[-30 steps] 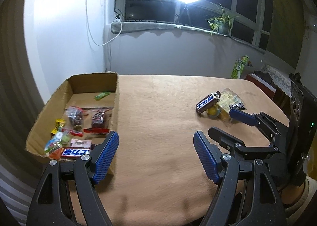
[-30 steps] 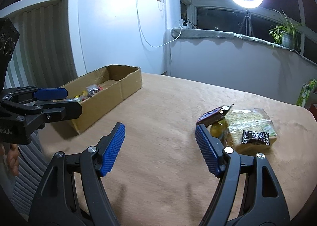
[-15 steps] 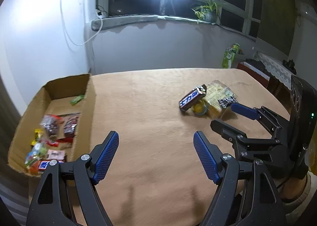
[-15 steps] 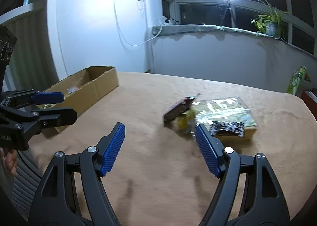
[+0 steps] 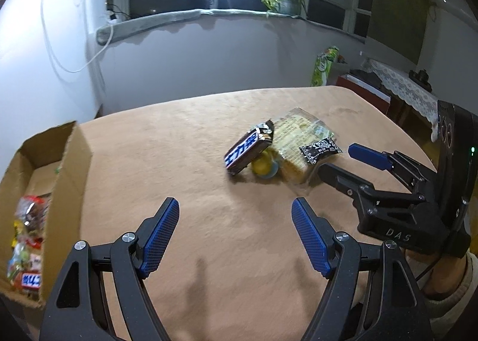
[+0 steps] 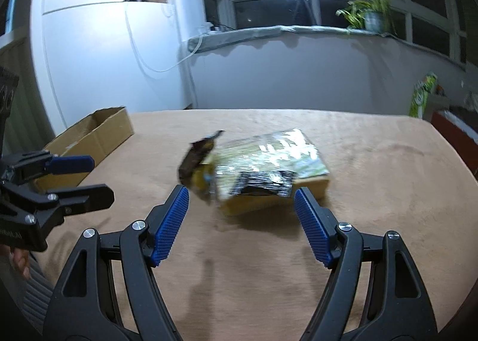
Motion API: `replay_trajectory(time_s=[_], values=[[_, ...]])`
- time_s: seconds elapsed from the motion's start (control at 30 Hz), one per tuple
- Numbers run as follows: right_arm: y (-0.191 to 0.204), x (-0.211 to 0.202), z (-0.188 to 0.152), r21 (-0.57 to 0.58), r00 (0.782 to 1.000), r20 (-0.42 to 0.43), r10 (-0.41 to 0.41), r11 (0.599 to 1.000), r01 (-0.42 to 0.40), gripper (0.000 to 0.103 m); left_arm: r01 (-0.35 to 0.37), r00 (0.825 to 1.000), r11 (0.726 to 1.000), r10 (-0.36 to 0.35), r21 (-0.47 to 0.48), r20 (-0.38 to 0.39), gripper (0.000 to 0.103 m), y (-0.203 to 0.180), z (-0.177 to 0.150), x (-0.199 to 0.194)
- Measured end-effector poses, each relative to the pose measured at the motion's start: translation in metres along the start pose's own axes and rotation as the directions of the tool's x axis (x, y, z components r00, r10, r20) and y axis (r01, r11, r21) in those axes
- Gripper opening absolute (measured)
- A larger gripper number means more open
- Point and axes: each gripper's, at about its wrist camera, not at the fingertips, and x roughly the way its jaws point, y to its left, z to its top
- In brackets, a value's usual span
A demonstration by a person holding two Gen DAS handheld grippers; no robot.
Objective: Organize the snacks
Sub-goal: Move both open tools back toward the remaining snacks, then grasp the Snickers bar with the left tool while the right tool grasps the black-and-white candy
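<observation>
1. While you look through the left wrist camera, your left gripper [image 5: 236,233] hangs over the bare middle of the tan tabletop [image 5: 167,143] with its blue pads spread wide and nothing between them.
2. Toward the tabletop's right edge, a chocolate bar [image 5: 248,149] leans on a yellow round snack [image 5: 263,166], beside a clear-wrapped cracker pack [image 5: 298,137] with a small black packet [image 5: 321,148] on it.
3. At the left edge, the cardboard box [image 5: 71,167] holds assorted wrapped snacks [image 5: 28,236].
4. Your right gripper [image 5: 343,161] points at the pile, its fingers apart.
5. Through the right wrist camera, your right gripper [image 6: 242,218] gapes empty just short of the cracker pack [image 6: 274,152]; the black packet [image 6: 263,182] lies on its near end, and the blurred chocolate bar [image 6: 197,155] is at its left.
6. The box [image 6: 95,137] sits at the far left corner, with your left gripper [image 6: 80,176] near it, fingers apart.
</observation>
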Motion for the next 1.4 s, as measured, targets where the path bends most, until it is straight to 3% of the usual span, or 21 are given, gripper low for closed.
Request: replay_trajectory(time_s=[0.2, 0.63, 0.8, 0.87, 1.03, 1.17, 1.4], values=[[-0.019, 0.005, 0.002, 0.032, 1.000, -0.017, -0.006, 0.999, 0.007, 0.076, 0.029, 1.000, 1.000, -0.029, 0.008, -0.005, 0.078, -0.003, 0.014, 0.020], [-0.022, 0.024, 0.014, 0.027, 0.997, -0.076, 0.023, 0.999, -0.021, 0.076, 0.085, 0.996, 0.996, -0.086, 0.027, 0.027, 0.078, -0.006, 0.041, 0.055], [-0.019, 0.032, 0.013, 0.020, 0.994, -0.104, 0.040, 0.999, -0.038, 0.052, 0.100, 0.995, 0.995, -0.100, 0.022, 0.014, 0.077, -0.003, 0.042, 0.066], [-0.018, 0.034, 0.012, 0.015, 0.993, -0.109, 0.043, 0.999, -0.041, 0.044, 0.113, 0.994, 0.994, -0.113, 0.012, 0.003, 0.073, -0.001, 0.041, 0.070], [-0.021, 0.033, 0.012, 0.030, 0.994, -0.096, 0.044, 0.999, -0.041, 0.029, 0.140, 0.990, 0.990, -0.140, -0.003, -0.012, 0.039, 0.002, 0.038, 0.075], [-0.020, 0.032, 0.011, 0.018, 0.996, -0.083, 0.040, 0.999, -0.039, 0.013, 0.149, 0.989, 0.989, -0.149, -0.015, 0.000, 0.031, 0.005, 0.039, 0.074], [-0.022, 0.028, 0.010, 0.031, 0.997, -0.057, 0.051, 0.998, -0.049, 0.012, 0.151, 0.988, 0.986, -0.149, -0.063, 0.036, 0.023, 0.019, 0.038, 0.064]])
